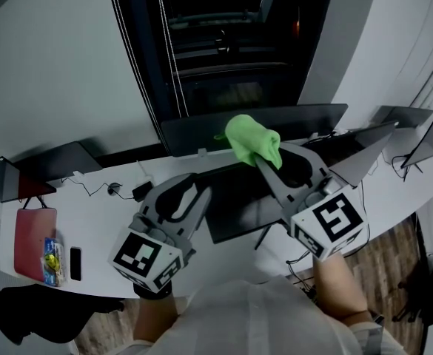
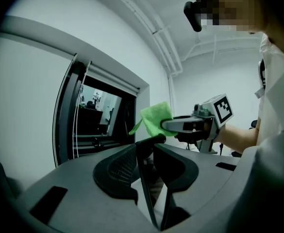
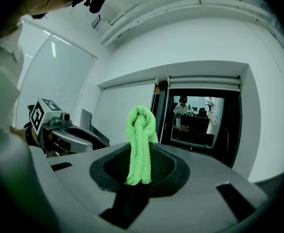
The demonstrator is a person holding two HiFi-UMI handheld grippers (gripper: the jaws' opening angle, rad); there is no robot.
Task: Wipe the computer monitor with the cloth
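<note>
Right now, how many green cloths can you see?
1. The green cloth is pinched in the right gripper, up by the top edge of the monitor. I see no other, though some of the desk is hidden.

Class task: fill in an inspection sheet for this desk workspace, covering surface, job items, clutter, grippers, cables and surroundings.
Surface: white desk; no spills seen.
Job's things: monitor stands mid-desk; green cloth is bunched at its top edge.
Clutter: red folder, phone and small packet at the left end; other screens along the desk.
Grippers: right gripper is shut on the cloth; left gripper has the monitor's side edge between its jaws, apparently gripping it.
Cables: thin cable lies on the desk left of the monitor.
Surroundings: dark window behind, white walls, wood floor.
</note>
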